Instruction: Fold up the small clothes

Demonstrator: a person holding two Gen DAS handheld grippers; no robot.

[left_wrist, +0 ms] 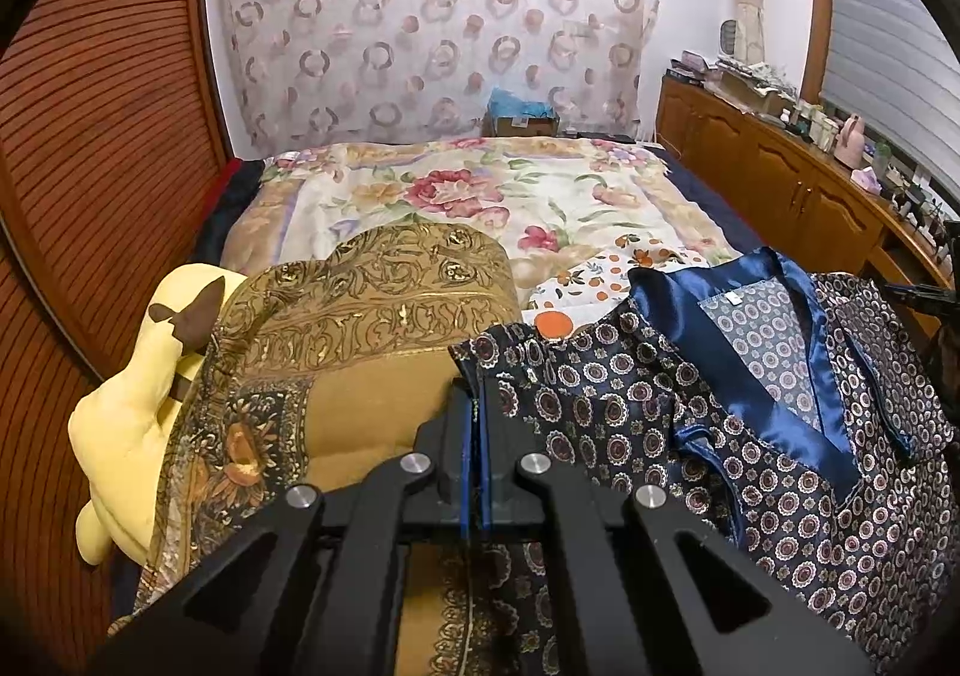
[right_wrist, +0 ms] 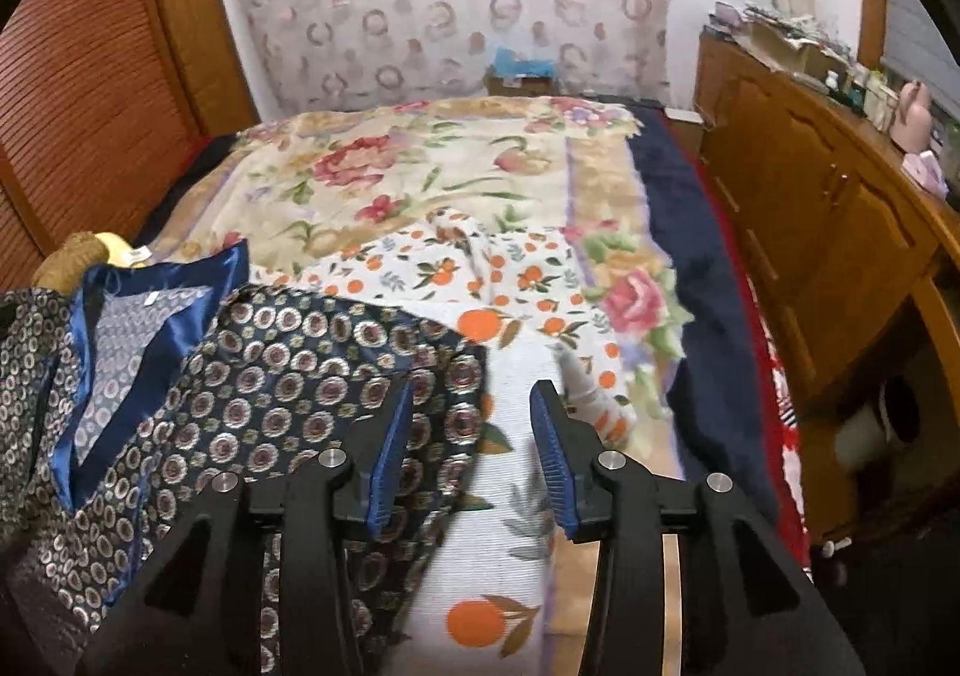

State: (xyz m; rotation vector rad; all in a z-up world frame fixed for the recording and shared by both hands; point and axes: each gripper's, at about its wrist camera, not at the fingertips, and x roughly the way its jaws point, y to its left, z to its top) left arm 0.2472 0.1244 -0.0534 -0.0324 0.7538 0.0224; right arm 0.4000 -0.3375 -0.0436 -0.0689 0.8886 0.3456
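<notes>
A navy satin pyjama top printed with small medallions is seen spread across the near end of a bed, its bright blue V-neck collar opening toward the far wall and its body running back toward the cameras, so that the long axis lies roughly along the length of the bed. The left gripper is shown with its blue-padded jaws pressed together on the garment's left edge, a thin fold of the printed fabric pinched between them. The right gripper is pictured with its jaws apart, held over the top's right edge; the left finger is seen over the patterned cloth, the right finger over a white cloth printed with oranges, and no fabric is gripped between the pads. That orange-print cloth is laid partly under the pyjama top, on a floral blanket that covers the mattress. To the left of the top, a gold brocade cushion is propped against a yellow plush toy. A wooden sideboard crowded with small items is lined along the right side of the room, and a curtain patterned with rings is hung on the far wall.
</notes>
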